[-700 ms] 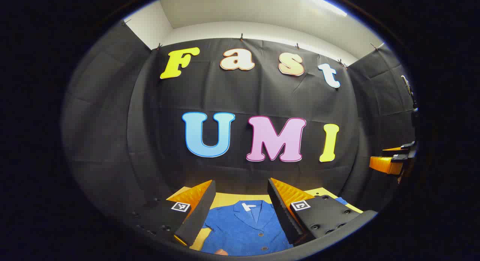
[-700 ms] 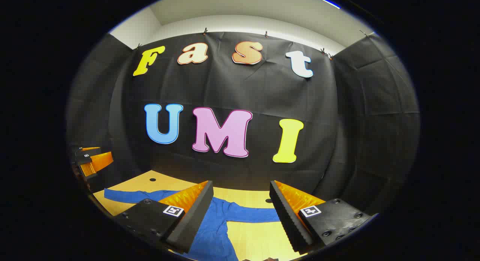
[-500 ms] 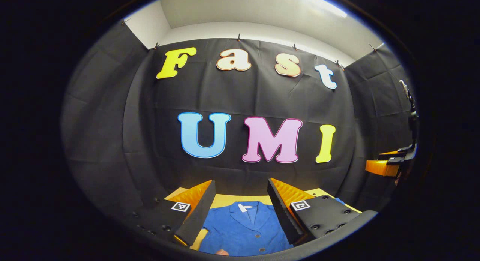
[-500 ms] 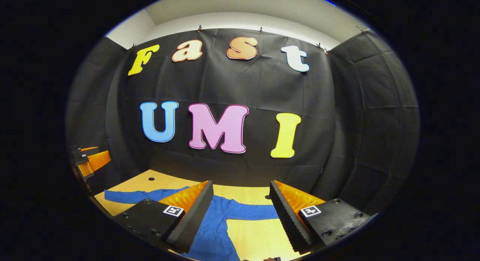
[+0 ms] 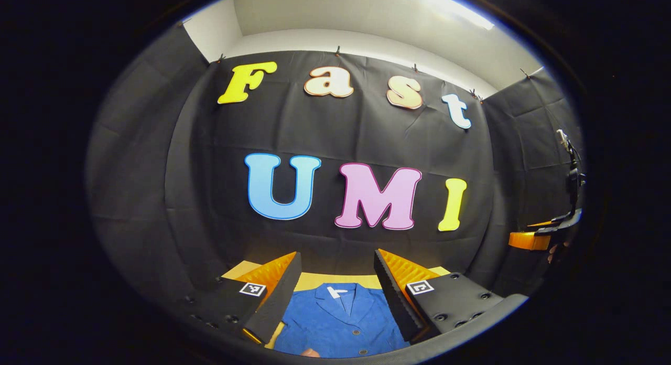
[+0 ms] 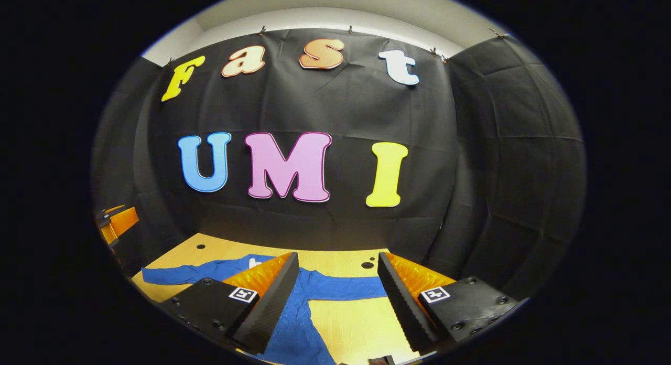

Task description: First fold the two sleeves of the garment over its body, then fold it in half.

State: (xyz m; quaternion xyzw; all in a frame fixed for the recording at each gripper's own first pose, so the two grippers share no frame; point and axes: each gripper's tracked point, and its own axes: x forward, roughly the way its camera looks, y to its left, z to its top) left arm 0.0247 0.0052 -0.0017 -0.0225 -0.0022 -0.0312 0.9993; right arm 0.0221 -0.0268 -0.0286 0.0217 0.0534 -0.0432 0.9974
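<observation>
- Left gripper [image 5: 338, 297] up in the air, fingers spread wide, nothing between them.
- Down below, seen through that gap in the left gripper view: blue garment [image 5: 341, 323] lying flat on the yellow wooden table [image 5: 314, 280], collar at the far end, a white tag inside the neck, dark buttons running down the front.
- Far off at the right edge of the same view: orange and black of the right gripper [image 5: 540, 236], held well above the table.
- Over to the right gripper view: right gripper [image 6: 338, 302] likewise aloft, fingers parted, holding nothing.
- Between and behind those fingers, the garment [image 6: 293, 312] again, body running toward the camera.
- One sleeve [image 6: 181, 273] stretched out straight to the left across the table [image 6: 356, 323], the other sleeve [image 6: 348, 290] stretched out to the right; neither one laid over the body.
- Small dark holes [image 6: 367, 265] in the tabletop beyond the right sleeve and near the far left corner.
- At the left edge of that view, a bit of orange: the left gripper [image 6: 116, 223], clear of the cloth.
- Black cloth wall [image 6: 472, 171] behind all of it.
</observation>
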